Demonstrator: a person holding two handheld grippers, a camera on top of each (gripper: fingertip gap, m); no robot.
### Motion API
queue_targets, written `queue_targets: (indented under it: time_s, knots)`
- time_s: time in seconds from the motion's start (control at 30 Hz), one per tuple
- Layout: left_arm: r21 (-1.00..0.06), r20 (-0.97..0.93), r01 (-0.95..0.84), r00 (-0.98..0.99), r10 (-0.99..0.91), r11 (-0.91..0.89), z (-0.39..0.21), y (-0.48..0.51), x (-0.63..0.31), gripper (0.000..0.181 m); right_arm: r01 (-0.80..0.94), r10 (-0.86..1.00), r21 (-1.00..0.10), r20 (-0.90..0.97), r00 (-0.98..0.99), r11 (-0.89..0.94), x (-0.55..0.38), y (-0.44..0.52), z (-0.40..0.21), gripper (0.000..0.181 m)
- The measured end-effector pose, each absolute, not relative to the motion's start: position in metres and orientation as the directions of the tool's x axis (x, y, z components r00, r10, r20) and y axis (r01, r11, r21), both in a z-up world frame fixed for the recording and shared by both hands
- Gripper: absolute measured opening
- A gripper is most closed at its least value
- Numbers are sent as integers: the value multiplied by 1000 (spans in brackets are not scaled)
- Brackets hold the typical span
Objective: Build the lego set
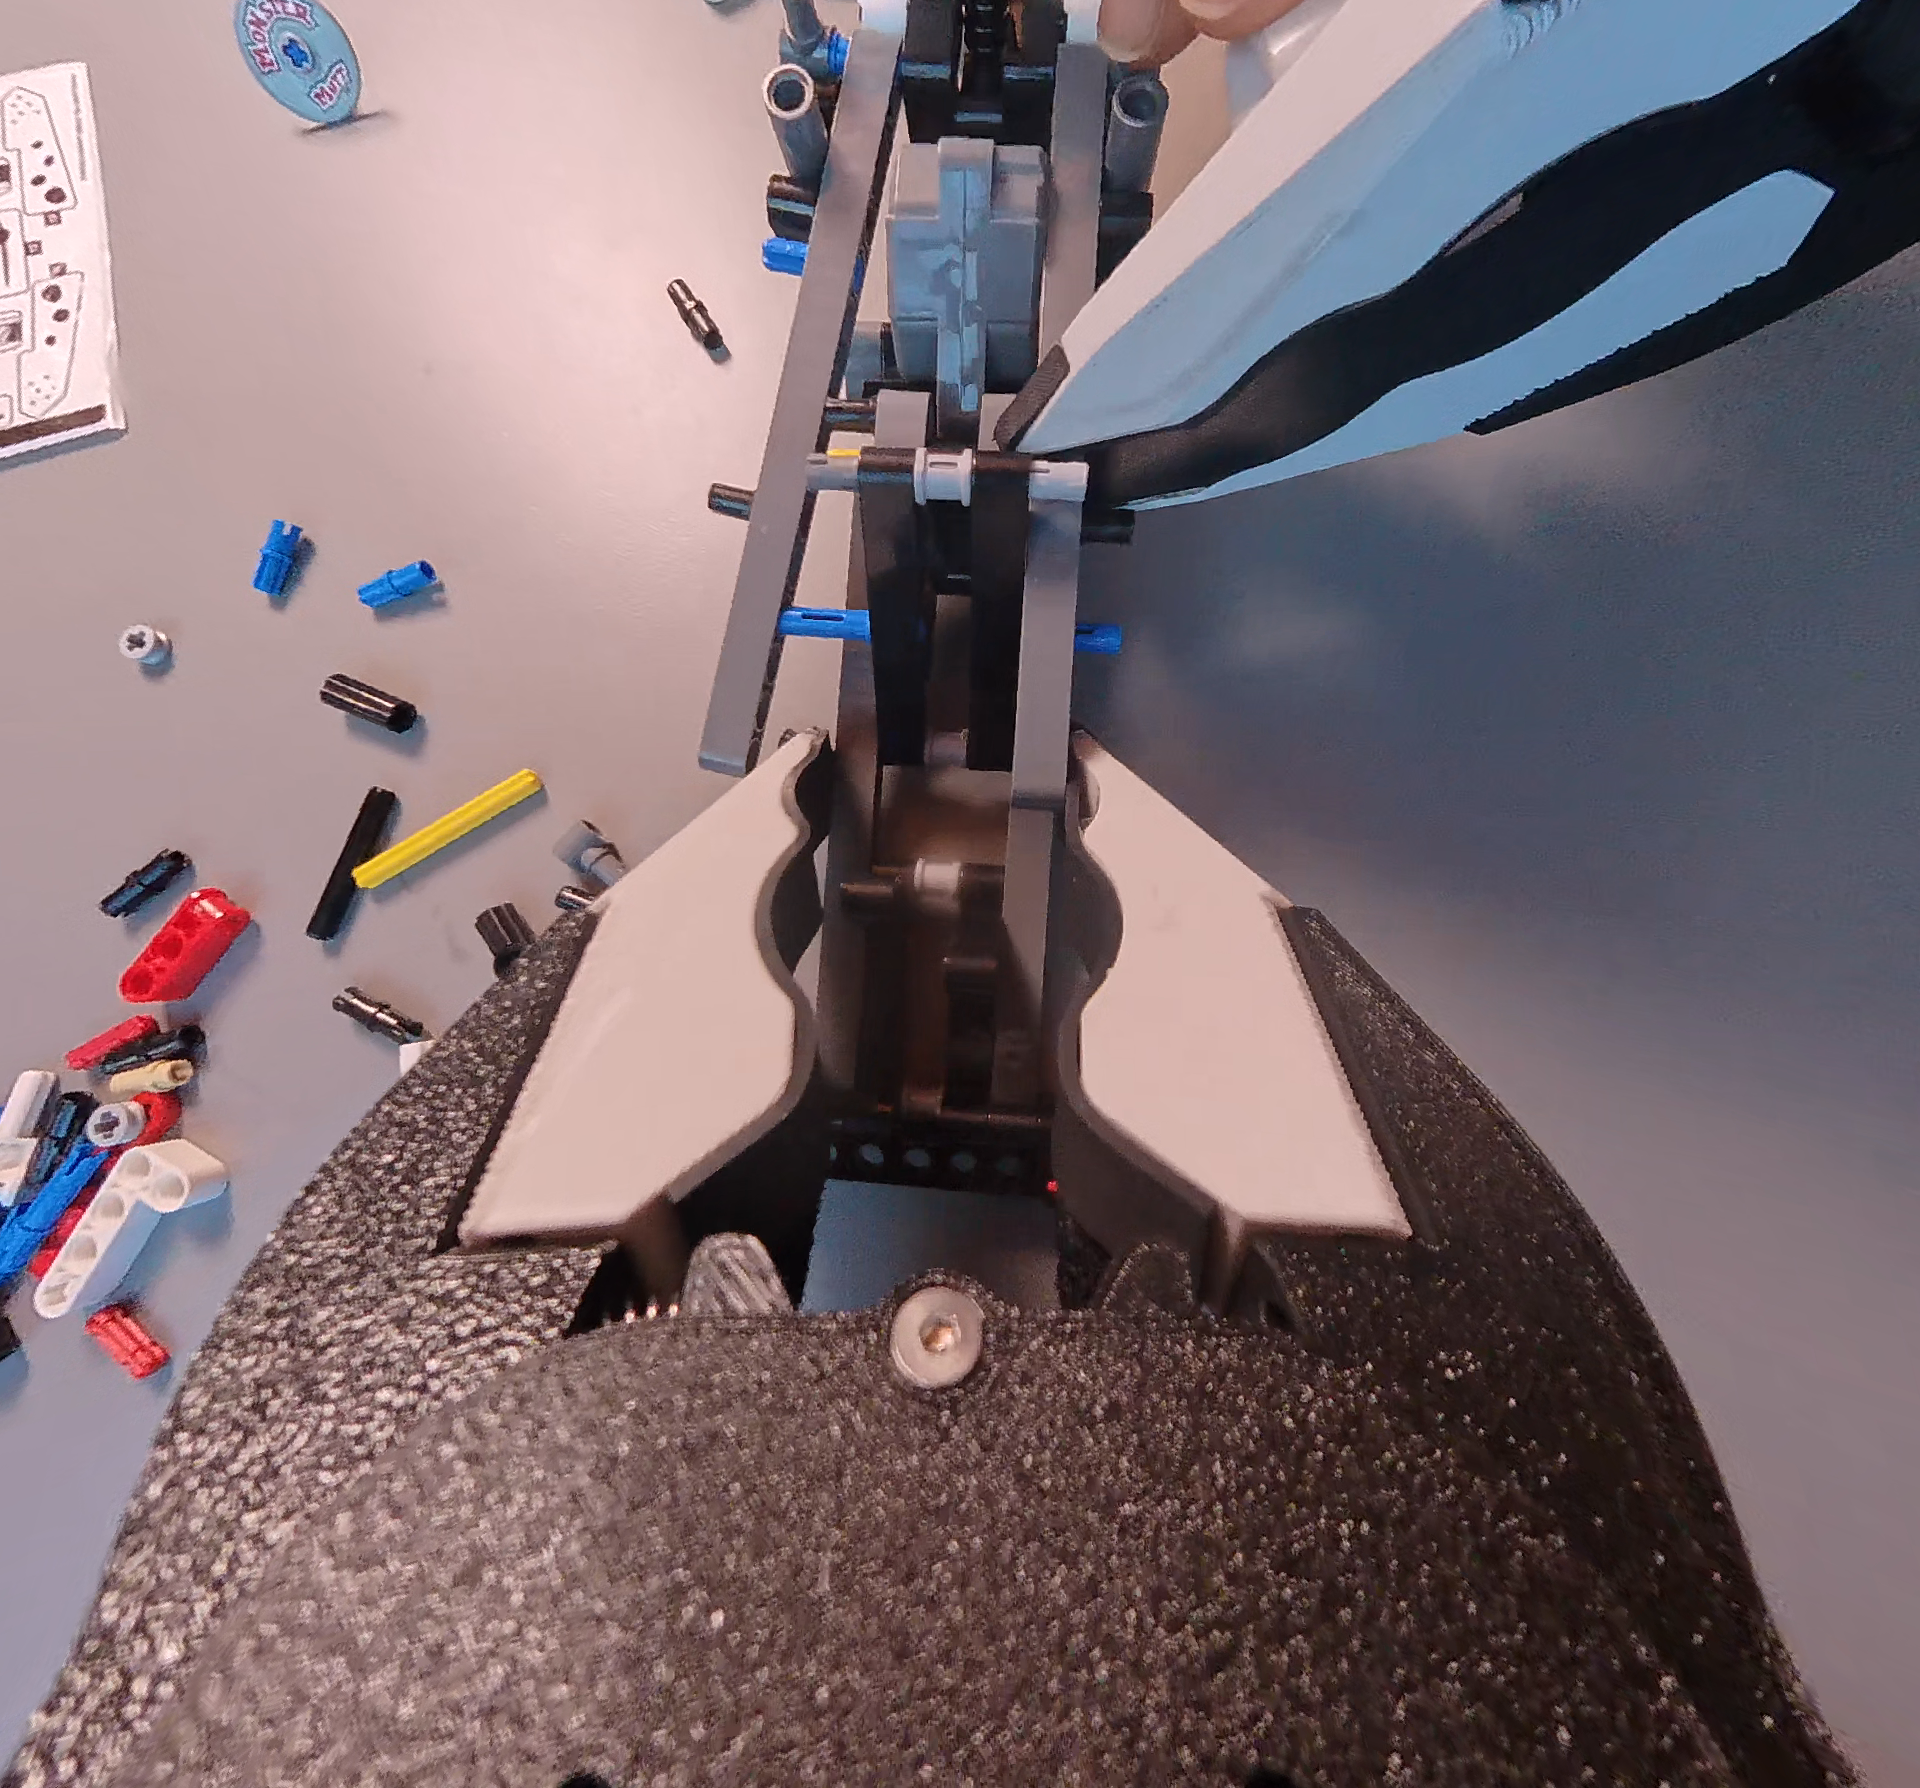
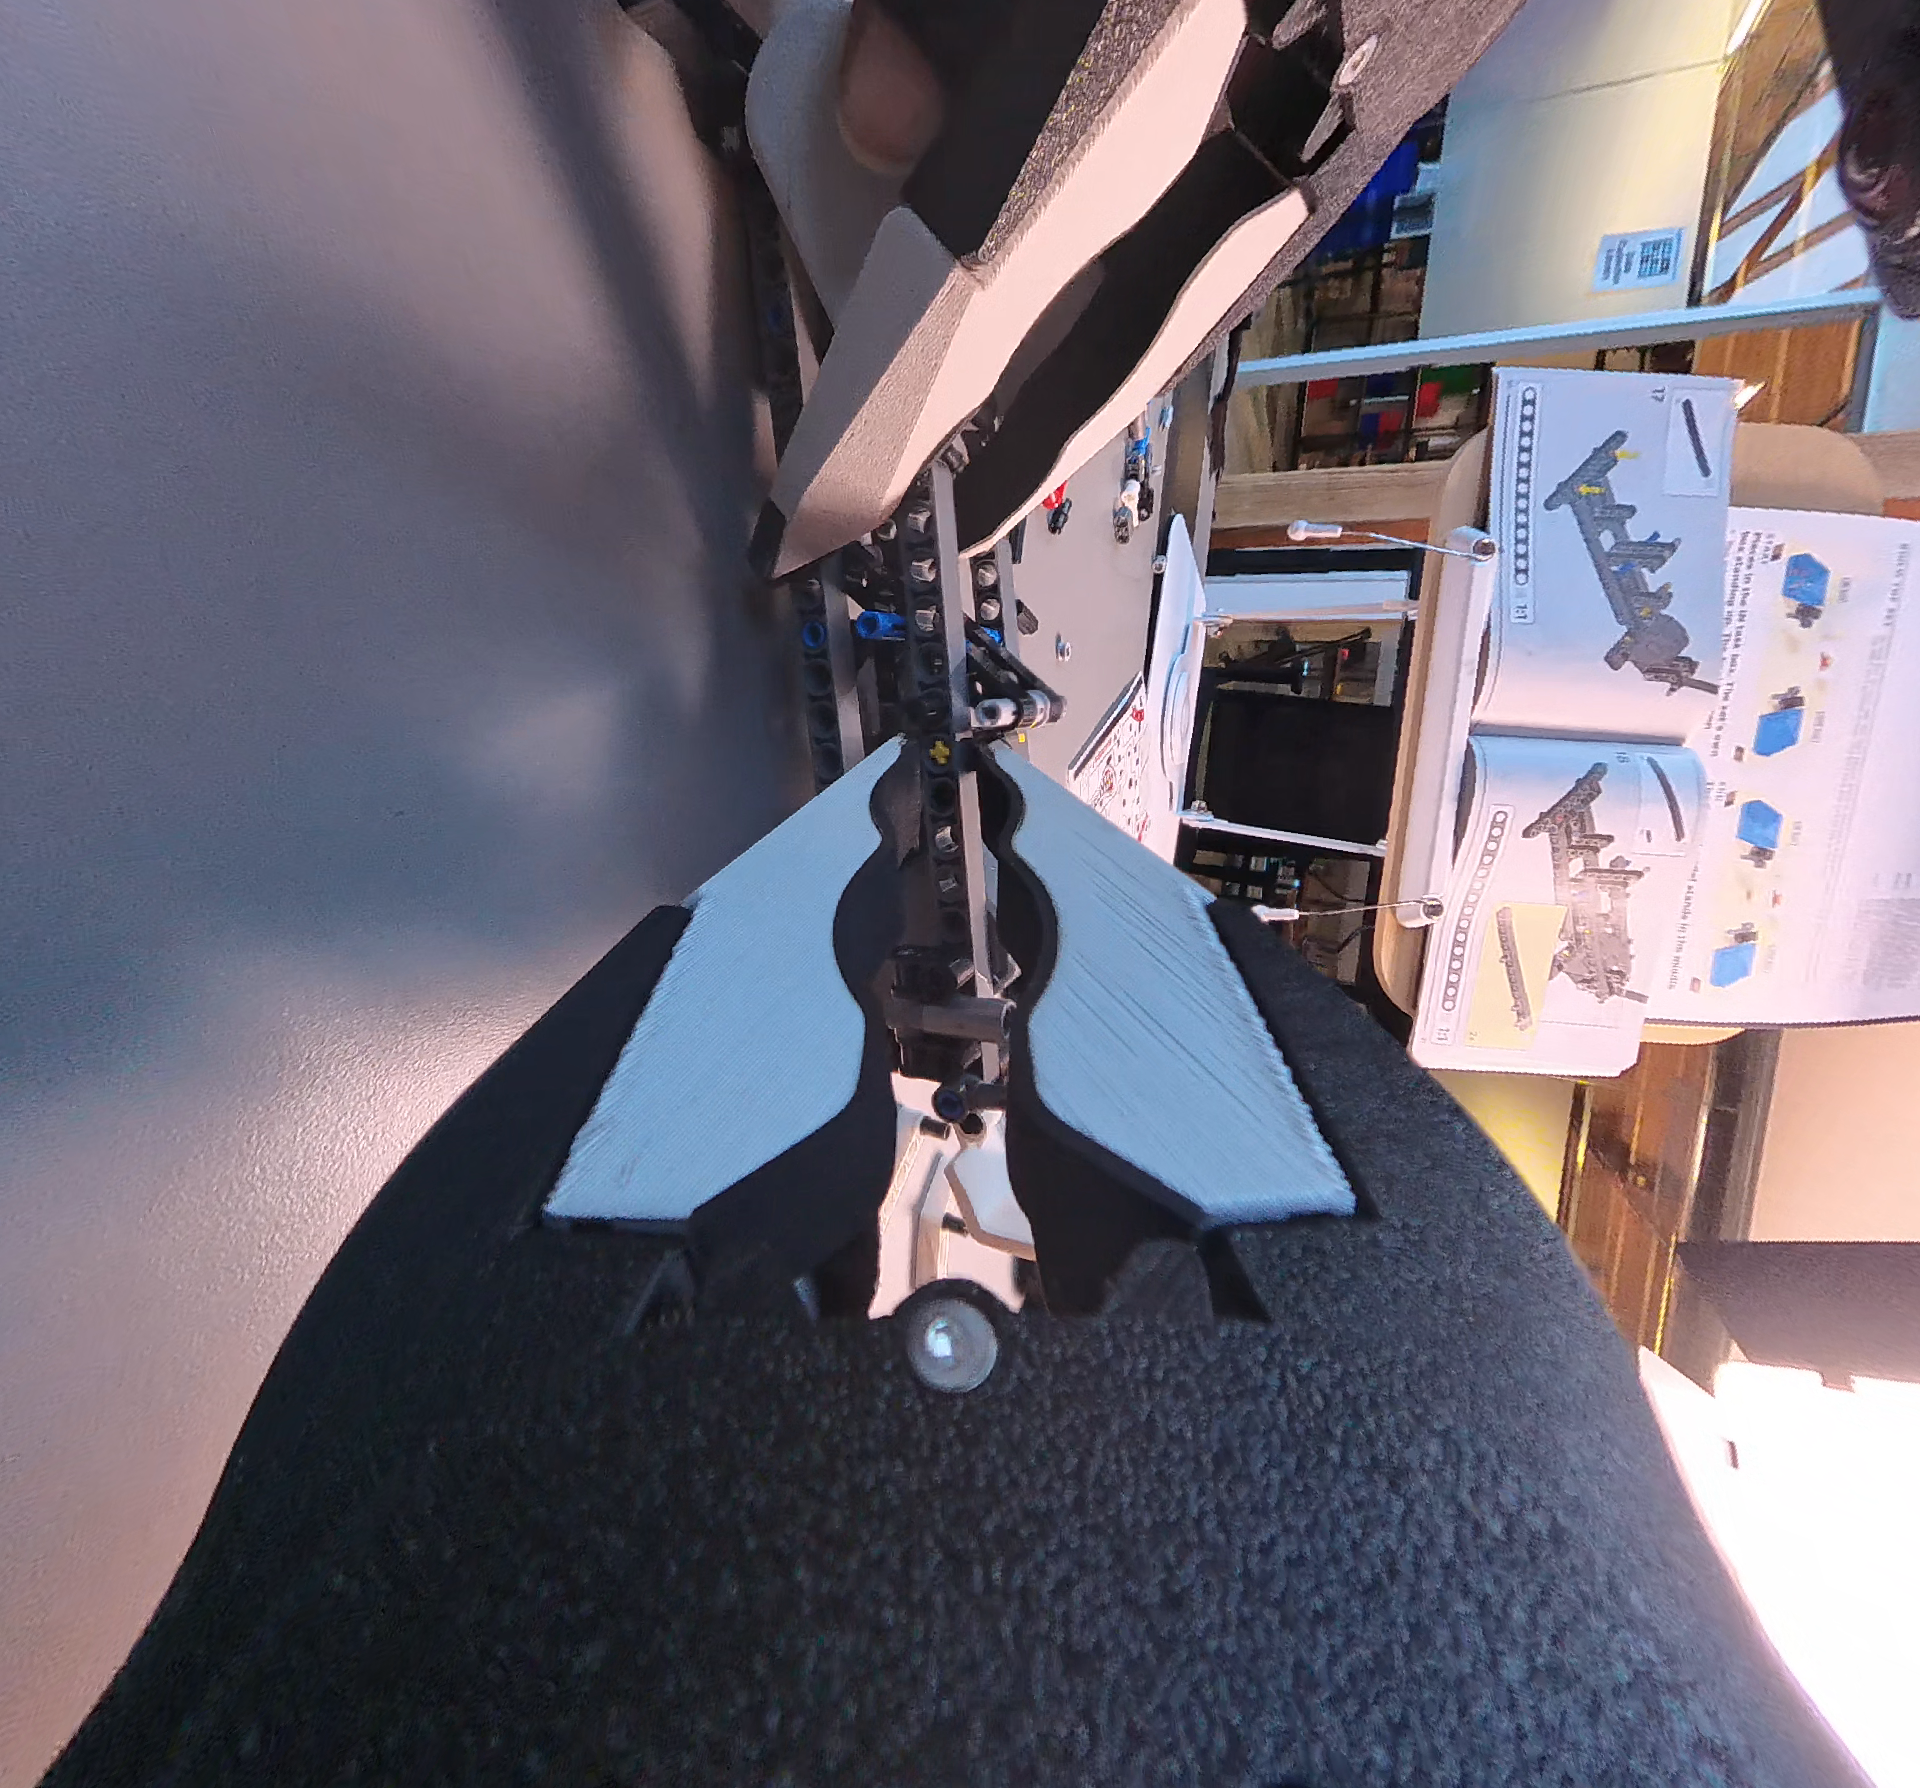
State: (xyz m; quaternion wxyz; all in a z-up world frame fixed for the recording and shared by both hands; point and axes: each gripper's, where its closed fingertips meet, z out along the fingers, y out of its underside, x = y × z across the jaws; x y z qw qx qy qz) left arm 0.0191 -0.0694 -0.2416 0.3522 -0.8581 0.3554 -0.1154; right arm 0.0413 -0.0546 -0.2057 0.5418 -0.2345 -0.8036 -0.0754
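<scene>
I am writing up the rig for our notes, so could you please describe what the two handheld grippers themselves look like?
Both match. The left gripper has a black, rough-grained printed body, a silver screw set centrally, and two light grey fingers with wavy inner edges over dark pads. The right gripper has the same black textured shell, a central screw and pale grey ribbed fingers. No cables or sleeves show.

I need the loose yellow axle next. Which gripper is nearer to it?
Left. The left gripper grips the chassis just right of the yellow axle; the right gripper is farther up the chassis.
</scene>
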Motion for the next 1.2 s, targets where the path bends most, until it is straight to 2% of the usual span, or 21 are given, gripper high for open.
queue_targets:
  time_s: [0.07,0.13,0.2,0.33,0.47,0.53,0.63,0.93,1.03,1.2]
  knots:
    - [-688,-46,-527,717,-695,-498,-241,-71,20,48,451,284,-128,911,-298,883,42,-55,-206,10]
    - [-683,-32,-519,724,-689,-514,-241,-72,20,65,447,269,-115,916,-297,887,42,-55,-206,9]
    - [-688,-43,-520,726,-687,-507,-238,-75,19,73,441,262,-113,919,-294,890,43,-55,-206,9]
    - [-709,-101,-519,744,-660,-477,-227,-73,12,80,422,240,-111,933,-267,900,45,-57,-206,9]
    - [-672,-65,-550,710,-701,-496,-242,-68,17,93,364,214,-109,941,-261,925,44,-64,-205,9]
    - [-656,-56,-578,679,-732,-486,-248,-67,25,92,335,213,-118,942,-261,935,44,-71,-206,9]
    - [-654,-4,-583,641,-768,-483,-248,-69,34,73,330,206,-115,945,-254,937,44,-72,-206,9]
    - [-673,19,-558,644,-765,-485,-249,-71,36,68,284,185,-109,949,-256,953,47,-78,-205,6]
    - [-683,13,-557,638,-770,-473,-248,-73,37,58,273,165,-96,956,-242,957,48,-82,-205,5]
    - [-691,8,-555,635,-772,-464,-248,-74,38,58,277,168,-105,962,-215,955,50,-82,-205,6]
